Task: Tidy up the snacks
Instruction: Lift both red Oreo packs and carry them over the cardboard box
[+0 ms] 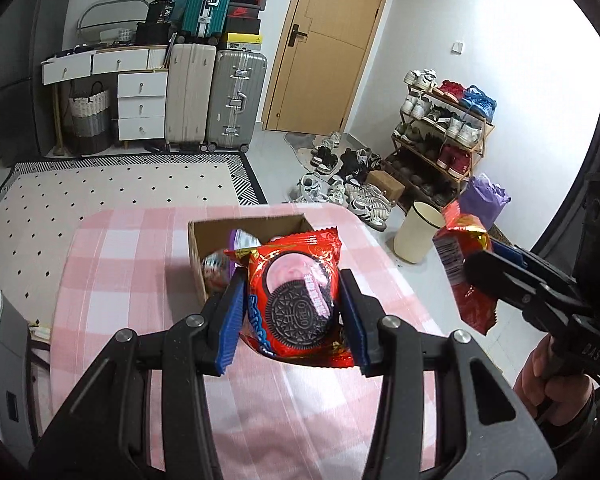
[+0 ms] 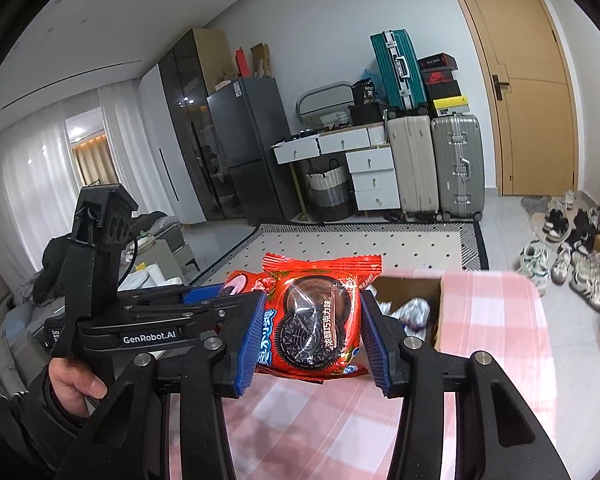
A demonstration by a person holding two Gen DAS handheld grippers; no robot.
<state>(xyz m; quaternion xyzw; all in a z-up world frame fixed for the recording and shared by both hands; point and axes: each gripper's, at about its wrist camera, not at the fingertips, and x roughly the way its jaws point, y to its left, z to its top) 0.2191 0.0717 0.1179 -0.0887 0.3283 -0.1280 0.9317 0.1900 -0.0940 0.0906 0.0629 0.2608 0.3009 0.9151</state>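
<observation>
My left gripper (image 1: 294, 320) is shut on a red Oreo packet with a pink-cream picture (image 1: 296, 300), held above the pink checked tablecloth (image 1: 120, 272). My right gripper (image 2: 314, 336) is shut on a second red Oreo packet (image 2: 320, 320), the chocolate kind, also held off the table. Each view shows the other gripper too: the right one (image 1: 496, 272) with its packet (image 1: 460, 264) at the right edge, the left one (image 2: 204, 304) with its packet (image 2: 240, 284) at the left. Behind both packets stands an open cardboard box (image 1: 198, 240) (image 2: 412, 288) holding several wrapped snacks.
A cream waste bin (image 1: 416, 232) and a purple bag (image 1: 482, 200) stand on the floor beside the table's far right. Shoes (image 1: 340, 184) and a shoe rack (image 1: 444, 132) lie beyond. Suitcases (image 2: 436, 164), white drawers (image 2: 372, 176), a fridge (image 2: 252, 144) and a door (image 2: 528, 92) line the far wall.
</observation>
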